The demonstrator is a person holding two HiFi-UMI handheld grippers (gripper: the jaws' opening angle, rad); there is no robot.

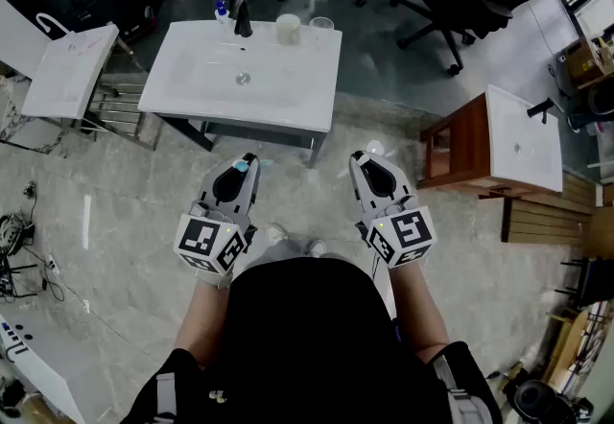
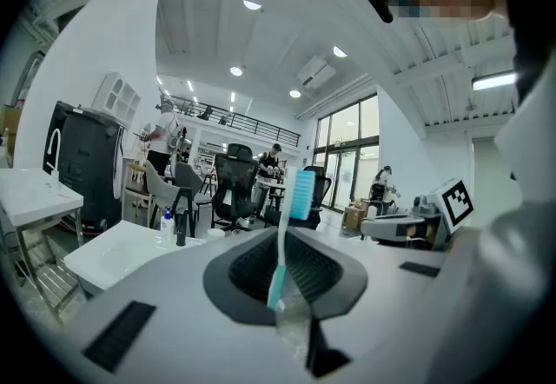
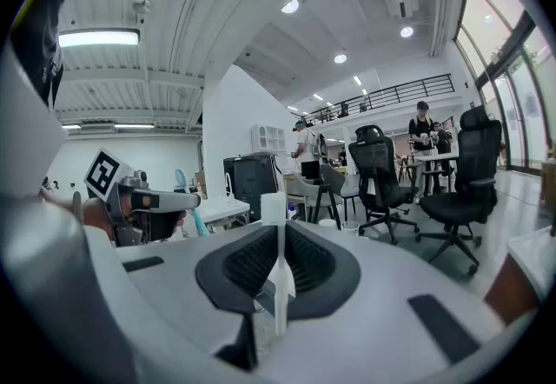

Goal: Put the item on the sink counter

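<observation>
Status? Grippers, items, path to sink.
Left gripper shut on teal-and-white toothbrush. Right gripper shut on slim white stick-shaped item. White sink counter ahead, not reached. No obstacle visible between.

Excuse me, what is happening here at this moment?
A person stands in front of the white sink counter, not yet at it. The left gripper is shut on a blue toothbrush, and the right gripper is shut on a slim white item, perhaps another toothbrush. Neither is on the counter yet.

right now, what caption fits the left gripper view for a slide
Left claw shut on a blue toothbrush, bristle head up, facing the white sink counter.
</observation>
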